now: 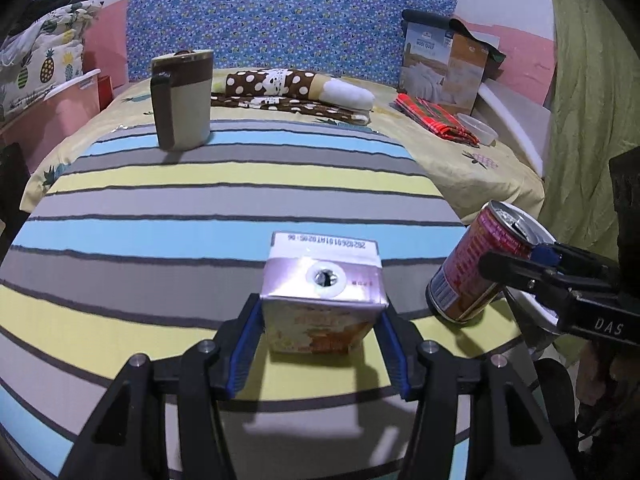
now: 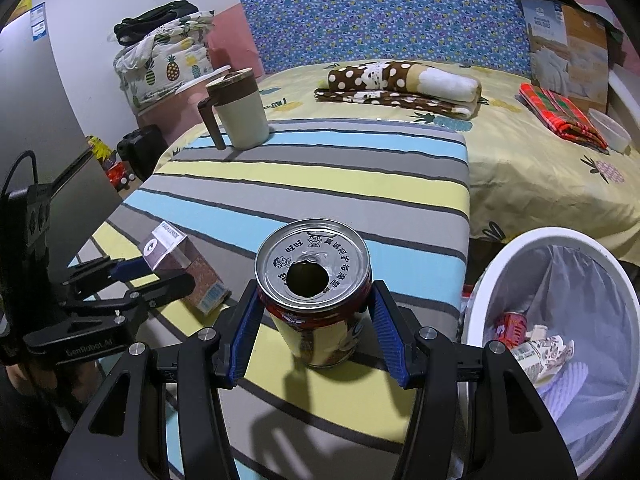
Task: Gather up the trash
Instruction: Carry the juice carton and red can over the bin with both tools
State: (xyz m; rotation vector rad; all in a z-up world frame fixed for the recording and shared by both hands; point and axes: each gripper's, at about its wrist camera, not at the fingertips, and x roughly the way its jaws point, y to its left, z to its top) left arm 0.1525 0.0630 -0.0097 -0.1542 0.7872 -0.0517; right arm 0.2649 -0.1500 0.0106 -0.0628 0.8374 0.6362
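Your right gripper (image 2: 316, 332) pinches the upright can (image 2: 314, 292) at the worktop's (image 2: 280, 184) edge, bin (image 2: 520, 248) just right of it, while your left gripper (image 1: 320, 336) brackets the carton (image 1: 322, 300), pads seemingly touching.

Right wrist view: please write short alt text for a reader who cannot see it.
The right gripper grips an opened red drink can upright on a striped board. To its right stands a white bin with trash inside; to its left the left gripper holds a small carton.
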